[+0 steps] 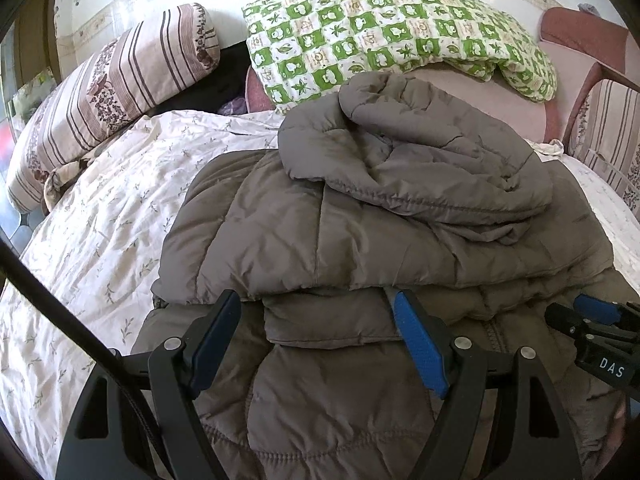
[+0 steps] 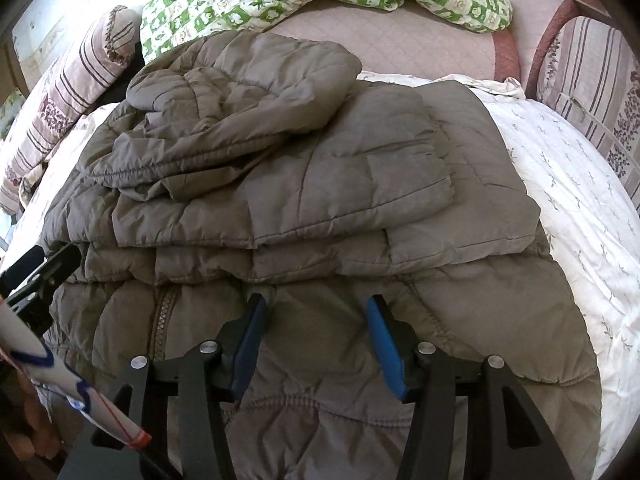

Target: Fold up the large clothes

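A large grey-brown quilted coat (image 1: pixel 360 216) lies on the bed, its upper part and hood (image 1: pixel 400 148) folded down over the body. My left gripper (image 1: pixel 316 302) stands open just above the coat. Its blue pads (image 1: pixel 420 344) flank the near edge of a folded layer without pressing it. My right gripper (image 2: pixel 316 302) is also open, low over the coat (image 2: pixel 280 184) near its zip line (image 2: pixel 162 316), with only flat fabric under the jaws. Each gripper shows at the edge of the other's view: the right gripper (image 1: pixel 592 312) and the left gripper (image 2: pixel 40 268).
The coat rests on a white flower-print sheet (image 1: pixel 100 220). A green checked quilt (image 1: pixel 384 28) and striped pillows (image 1: pixel 112 92) lie at the head of the bed. Another striped pillow (image 2: pixel 592 88) lies to the right. A black cable (image 1: pixel 60 300) crosses the left wrist view.
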A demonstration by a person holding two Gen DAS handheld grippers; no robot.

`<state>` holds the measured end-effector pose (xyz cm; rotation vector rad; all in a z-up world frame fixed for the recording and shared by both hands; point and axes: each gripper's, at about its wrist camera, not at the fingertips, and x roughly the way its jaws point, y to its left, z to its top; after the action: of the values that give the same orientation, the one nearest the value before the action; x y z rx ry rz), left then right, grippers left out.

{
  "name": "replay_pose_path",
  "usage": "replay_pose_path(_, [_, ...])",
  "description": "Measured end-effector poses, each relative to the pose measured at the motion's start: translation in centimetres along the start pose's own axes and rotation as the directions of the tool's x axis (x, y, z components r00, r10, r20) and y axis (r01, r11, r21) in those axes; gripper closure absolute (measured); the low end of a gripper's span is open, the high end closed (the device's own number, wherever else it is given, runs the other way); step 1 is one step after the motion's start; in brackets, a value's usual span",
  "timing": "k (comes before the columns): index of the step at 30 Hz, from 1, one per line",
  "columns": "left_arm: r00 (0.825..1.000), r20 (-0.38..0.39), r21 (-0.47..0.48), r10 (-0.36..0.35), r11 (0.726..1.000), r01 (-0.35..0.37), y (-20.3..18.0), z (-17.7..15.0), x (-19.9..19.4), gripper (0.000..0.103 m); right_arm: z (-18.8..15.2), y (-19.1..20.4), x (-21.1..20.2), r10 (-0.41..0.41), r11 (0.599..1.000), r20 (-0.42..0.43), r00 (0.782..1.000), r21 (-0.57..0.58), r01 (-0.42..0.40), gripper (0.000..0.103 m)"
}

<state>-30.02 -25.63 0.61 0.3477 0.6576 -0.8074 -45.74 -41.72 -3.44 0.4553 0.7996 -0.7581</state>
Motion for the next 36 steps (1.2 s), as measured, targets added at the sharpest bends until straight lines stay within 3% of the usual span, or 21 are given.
replay_pose_path(36, [1.0, 0.003, 0.007, 0.001, 1.0, -0.001, -0.24, -0.09, -0.07, 0.025, -0.07, 0.36, -0.16, 0.0, 1.0, 0.001, 1.0, -0.01, 0.0, 0.043])
